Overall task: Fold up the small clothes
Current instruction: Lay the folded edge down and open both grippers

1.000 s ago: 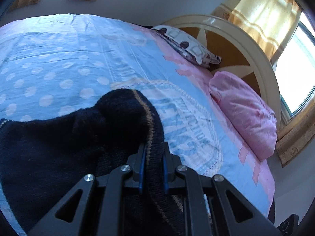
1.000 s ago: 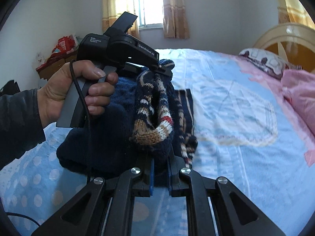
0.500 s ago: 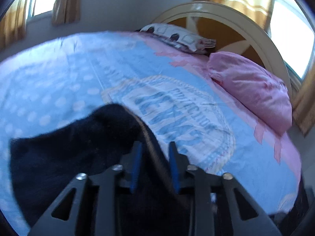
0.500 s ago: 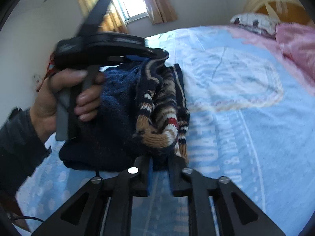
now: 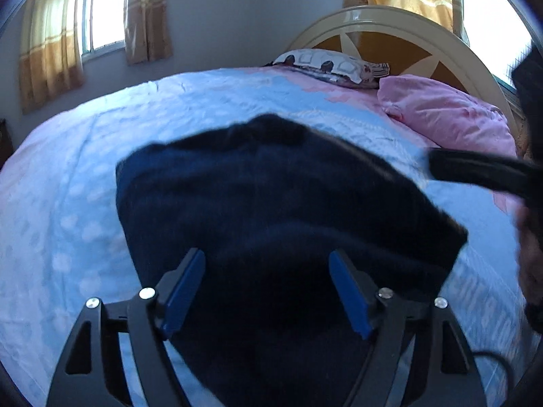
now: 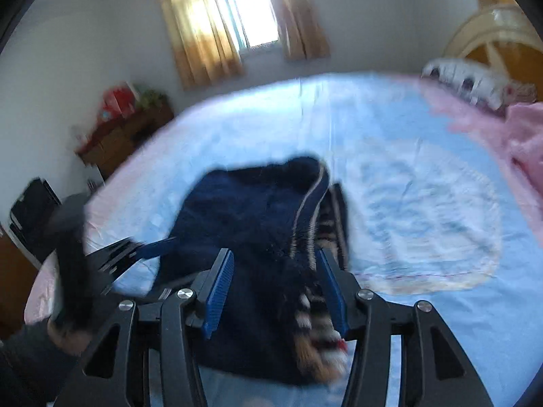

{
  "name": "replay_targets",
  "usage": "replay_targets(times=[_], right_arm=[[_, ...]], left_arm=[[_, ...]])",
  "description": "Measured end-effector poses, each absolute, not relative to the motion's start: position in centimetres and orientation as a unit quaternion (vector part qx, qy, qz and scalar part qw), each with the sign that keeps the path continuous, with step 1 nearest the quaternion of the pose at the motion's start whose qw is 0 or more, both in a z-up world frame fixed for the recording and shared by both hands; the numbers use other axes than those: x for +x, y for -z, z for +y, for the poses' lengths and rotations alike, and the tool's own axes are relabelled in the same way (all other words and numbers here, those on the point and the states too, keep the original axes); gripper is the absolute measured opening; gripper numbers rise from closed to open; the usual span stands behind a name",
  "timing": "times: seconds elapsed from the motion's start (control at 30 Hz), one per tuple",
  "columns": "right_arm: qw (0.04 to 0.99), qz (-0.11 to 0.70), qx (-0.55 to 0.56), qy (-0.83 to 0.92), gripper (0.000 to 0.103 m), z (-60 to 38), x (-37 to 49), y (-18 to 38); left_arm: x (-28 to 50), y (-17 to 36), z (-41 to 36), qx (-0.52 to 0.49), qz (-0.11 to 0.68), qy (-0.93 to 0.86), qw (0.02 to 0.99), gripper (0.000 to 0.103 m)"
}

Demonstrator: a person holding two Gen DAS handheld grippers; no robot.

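A dark navy knitted sweater [image 5: 278,203] lies folded in a heap on the blue bedsheet [image 5: 68,210]. In the right wrist view the sweater [image 6: 244,217] shows a tan trim line and a brown, white and red striped edge on its right side. My left gripper [image 5: 268,288] hovers over its near part, jaws opening wide, blue pads clear of the knit. My right gripper [image 6: 276,290] is also opening, the sweater beneath and between its pads, neither pad pressing it. The left gripper [image 6: 146,249], held by a hand [image 6: 68,335], sits at the sweater's left edge.
A pink pillow [image 5: 451,115] and a patterned pillow [image 5: 332,68] lie by the cream and orange headboard [image 5: 390,34]. Curtained windows [image 6: 244,17] are on the far wall. A wooden cabinet [image 6: 125,132] with red items stands beyond the bed's left side.
Both grippers were shut on the sweater's edges and held it up; both have opened and let go. The sweater has dropped onto the bed, and the left gripper has swung away to the sweater's left.
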State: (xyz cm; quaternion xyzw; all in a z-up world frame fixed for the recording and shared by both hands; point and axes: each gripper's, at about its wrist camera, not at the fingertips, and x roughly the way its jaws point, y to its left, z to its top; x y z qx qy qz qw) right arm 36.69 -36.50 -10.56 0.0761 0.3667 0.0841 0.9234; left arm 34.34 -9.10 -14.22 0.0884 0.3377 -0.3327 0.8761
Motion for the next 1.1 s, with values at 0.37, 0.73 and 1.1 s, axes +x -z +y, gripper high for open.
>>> replay_targets(times=[0.37,0.73,1.1], right_arm=[[0.892,0.444,0.088,0.013,0.026,-40.1,38.8,15.4],[0.911,0.394,0.044,-0.110,0.042,-33.5,47.2,10.9],[0.893,0.438,0.091,-0.057,0.045,-37.8,50.5,15.2]], left_arm=[[32.3,16.2,-8.4,0.117,0.337,0.355,0.864,0.083],[34.6,16.4,-5.6,0.007,0.365,0.312,0.877,0.102],[36.9,18.1,-3.8,-0.063,0.421,0.301,0.853,0.102]])
